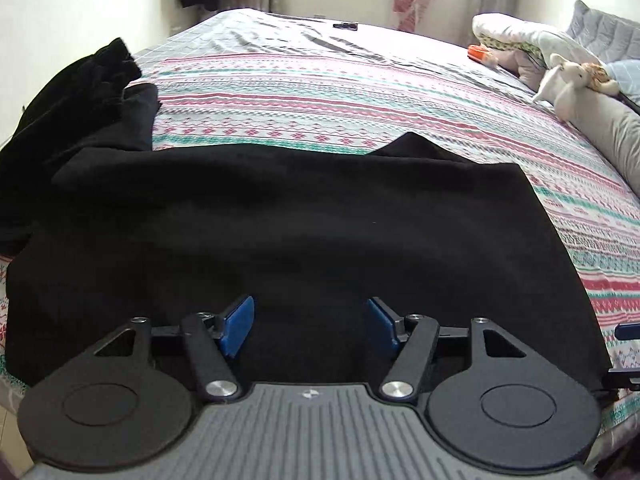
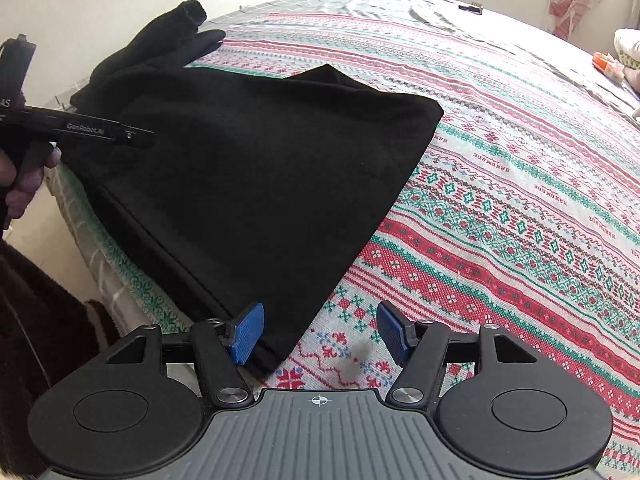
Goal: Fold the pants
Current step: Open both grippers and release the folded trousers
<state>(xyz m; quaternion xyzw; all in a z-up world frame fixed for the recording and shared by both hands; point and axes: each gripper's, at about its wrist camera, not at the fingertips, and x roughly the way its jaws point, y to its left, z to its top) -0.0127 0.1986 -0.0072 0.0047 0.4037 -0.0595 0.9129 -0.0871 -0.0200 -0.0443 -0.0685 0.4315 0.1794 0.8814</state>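
Item: black pants (image 1: 280,232), laid in a folded slab across the near edge of the bed (image 1: 360,92), on the striped patterned bedspread (image 2: 500,200).

Condition: at least one fold in place; several layered edges showing at the near corner in the right wrist view. One end bunched and unfolded at the far left, toward the wall; waistband or leg ends, cannot tell which from the dark cloth.

Step in hand, by judgement: between folds, cloth set down and lying free.

Left gripper (image 1: 308,326): jaws apart, hovering over the near middle of the slab, nothing clamped; blue pads (image 1: 239,326) clear of each other, black cloth beneath.

Right gripper (image 2: 319,332): jaws apart, empty, at the near right corner of the pants; left pad over the layered corner, right pad over bare bedspread.

Hand (image 2: 24,184) on the left tool's handle, seen at the edge of the right wrist view.

Next move, likely: pinch through all layers at one end and carry it over the other, or gather the bunched end first; both corners level to keep edges aligned.
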